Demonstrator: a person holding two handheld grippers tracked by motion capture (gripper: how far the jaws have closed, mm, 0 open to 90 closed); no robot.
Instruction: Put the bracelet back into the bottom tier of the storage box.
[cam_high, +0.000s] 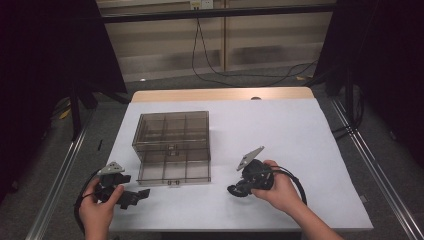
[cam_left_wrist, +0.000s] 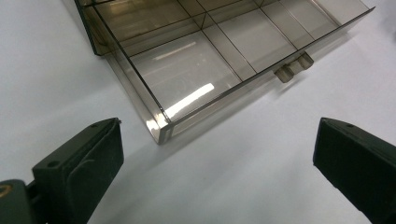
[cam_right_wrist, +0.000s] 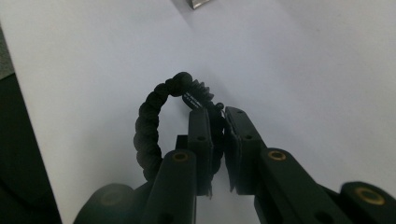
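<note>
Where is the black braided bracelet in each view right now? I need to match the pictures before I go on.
High view: the black braided bracelet sits low, right of centre, at the right gripper.
Left gripper view: not in this picture.
Right gripper view: centre, a loop pinched between the closed jaws.
Shared landmark: the smoky clear drawer box, top of the left gripper view; its corner at the right gripper view's top edge.
</note>
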